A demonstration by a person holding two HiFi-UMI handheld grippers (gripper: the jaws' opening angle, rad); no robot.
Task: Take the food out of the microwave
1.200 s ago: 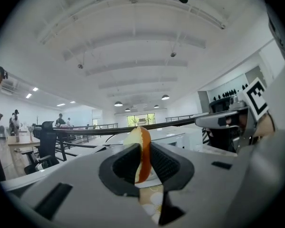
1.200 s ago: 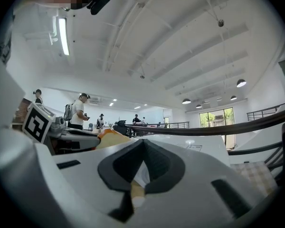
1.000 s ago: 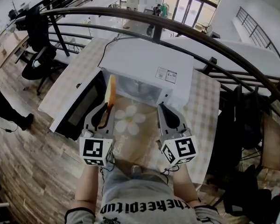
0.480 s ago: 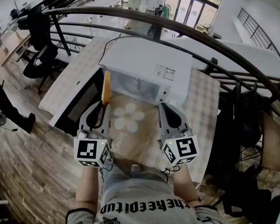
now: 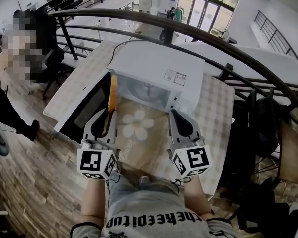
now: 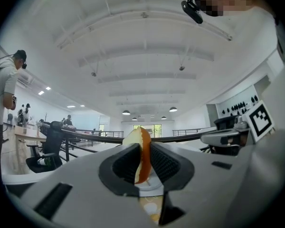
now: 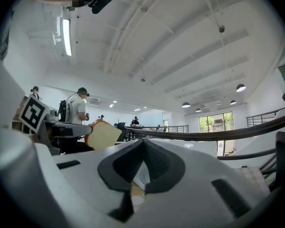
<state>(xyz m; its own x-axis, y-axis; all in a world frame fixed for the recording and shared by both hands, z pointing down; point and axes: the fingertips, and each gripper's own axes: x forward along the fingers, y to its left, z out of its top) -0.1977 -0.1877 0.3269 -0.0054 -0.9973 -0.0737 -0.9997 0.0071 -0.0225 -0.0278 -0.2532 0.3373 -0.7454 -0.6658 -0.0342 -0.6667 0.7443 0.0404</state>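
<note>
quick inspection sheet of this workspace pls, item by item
surface: table under a beige checked cloth with a white flower print
job's things: white box-shaped microwave, its dark-windowed door swung open to the left; thin orange-crusted bread slice held on edge at the cavity's left side
clutter: nothing seen
grippers: left hand-held gripper shut on the bread slice; right hand-held gripper shut, empty
cables: black cable curving from behind the microwave
surroundings: dark curved railing, wooden floor, a person's leg at the left
</note>
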